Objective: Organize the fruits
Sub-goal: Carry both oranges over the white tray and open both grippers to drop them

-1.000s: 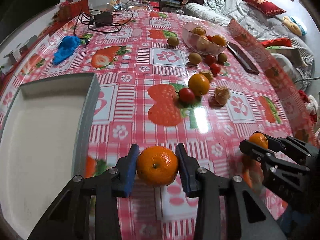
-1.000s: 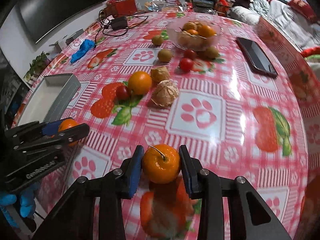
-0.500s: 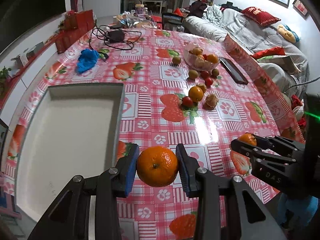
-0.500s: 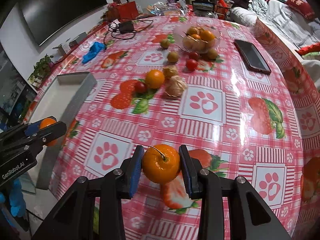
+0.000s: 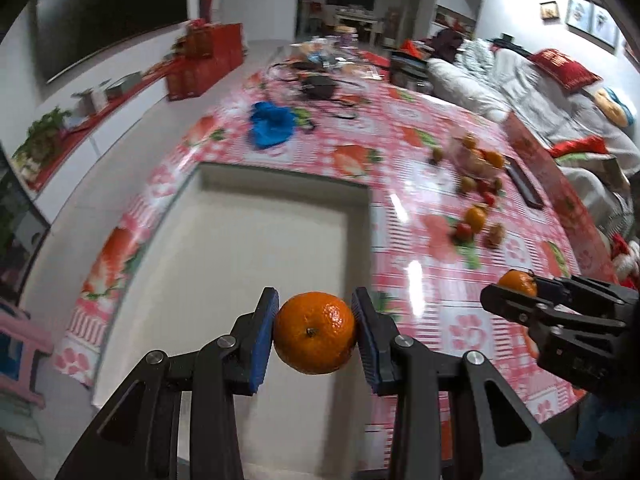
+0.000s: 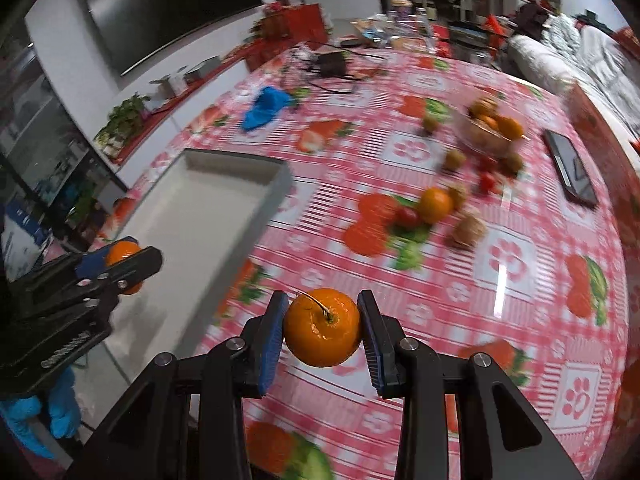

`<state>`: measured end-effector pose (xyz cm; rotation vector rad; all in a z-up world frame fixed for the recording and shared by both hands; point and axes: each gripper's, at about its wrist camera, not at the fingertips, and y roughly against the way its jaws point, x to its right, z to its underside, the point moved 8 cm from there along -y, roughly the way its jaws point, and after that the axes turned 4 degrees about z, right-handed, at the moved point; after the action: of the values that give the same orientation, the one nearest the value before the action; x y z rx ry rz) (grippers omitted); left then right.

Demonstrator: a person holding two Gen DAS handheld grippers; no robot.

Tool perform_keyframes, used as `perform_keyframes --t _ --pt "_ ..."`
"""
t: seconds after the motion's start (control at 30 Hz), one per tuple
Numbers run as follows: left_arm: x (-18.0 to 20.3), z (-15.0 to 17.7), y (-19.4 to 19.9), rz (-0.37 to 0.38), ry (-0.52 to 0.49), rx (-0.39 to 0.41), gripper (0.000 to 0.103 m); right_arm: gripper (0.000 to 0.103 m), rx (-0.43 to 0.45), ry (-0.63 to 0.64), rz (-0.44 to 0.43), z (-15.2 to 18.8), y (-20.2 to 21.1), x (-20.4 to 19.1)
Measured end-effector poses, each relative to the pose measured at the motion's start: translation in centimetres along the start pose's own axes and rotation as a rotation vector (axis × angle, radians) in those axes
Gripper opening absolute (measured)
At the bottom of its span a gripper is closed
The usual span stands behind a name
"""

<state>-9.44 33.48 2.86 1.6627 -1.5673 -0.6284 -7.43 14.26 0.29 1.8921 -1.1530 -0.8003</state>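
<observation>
My left gripper (image 5: 315, 332) is shut on an orange mandarin (image 5: 315, 333) and holds it in the air over the near end of the white rectangular tray (image 5: 256, 248). My right gripper (image 6: 322, 332) is shut on a second mandarin with a stem (image 6: 322, 333), high above the tablecloth to the right of the tray (image 6: 208, 216). Each gripper shows in the other's view: the right one (image 5: 516, 288) at the right, the left one (image 6: 124, 260) at the left over the tray's near end.
On the red checked tablecloth (image 6: 500, 264) lie an orange (image 6: 436, 204), small red tomatoes, brown fruits and a glass bowl of fruit (image 6: 490, 128). A black phone (image 6: 570, 170) lies at the right, a blue cloth (image 6: 264, 106) and cables farther back.
Both grippers have risen and drawn back from the table. My left gripper has moved left with its mandarin to above the tray. The right one still holds its mandarin.
</observation>
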Motion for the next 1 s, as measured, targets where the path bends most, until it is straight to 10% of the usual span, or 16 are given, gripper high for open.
perform_keyframes --t 0.6,0.83,1.0 --pt "-7.6 3.2 -3.2 -0.077 0.116 -0.085 0.042 0.037 -0.118 0.173 -0.084 -1.4 -6.8 -11.3" --pt "-8.6 3.5 -3.8 -0.115 0.135 -0.087 0.072 0.038 -0.148 0.171 -0.074 -1.2 -7.7 -11.2" --pt "-9.3 3.4 -3.4 -0.107 0.192 -0.089 0.081 0.081 -0.111 0.13 -0.058 -1.9 -6.6 -9.7"
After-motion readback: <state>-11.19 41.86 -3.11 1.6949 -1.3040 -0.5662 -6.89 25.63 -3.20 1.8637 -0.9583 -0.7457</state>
